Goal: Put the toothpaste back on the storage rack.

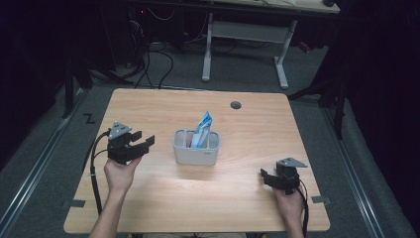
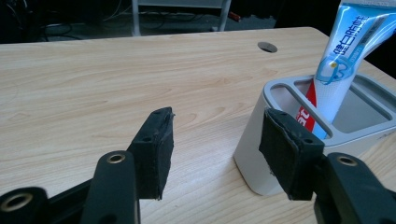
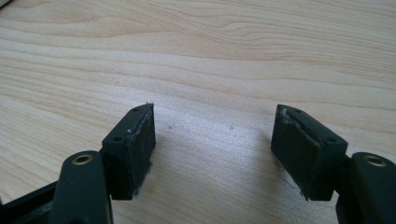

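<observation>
A white, divided holder [image 1: 195, 148] stands near the middle of the wooden table [image 1: 247, 129]. A blue, white and red toothpaste tube [image 1: 202, 129] leans upright in it. In the left gripper view the holder [image 2: 275, 154] is just to the right of the jaws and the tube [image 2: 343, 60] rises from its middle slot. My left gripper [image 1: 144, 140] is held above the table to the left of the holder, open, nothing between its jaws [image 2: 215, 149]. My right gripper [image 1: 265, 176] rests low near the table's front right, open over bare wood [image 3: 212, 140].
A round cable hole [image 1: 236, 105] sits in the table's far right part. Beyond the table stands a white-legged desk [image 1: 247, 39] with cables on the floor. Dark curtains flank both sides.
</observation>
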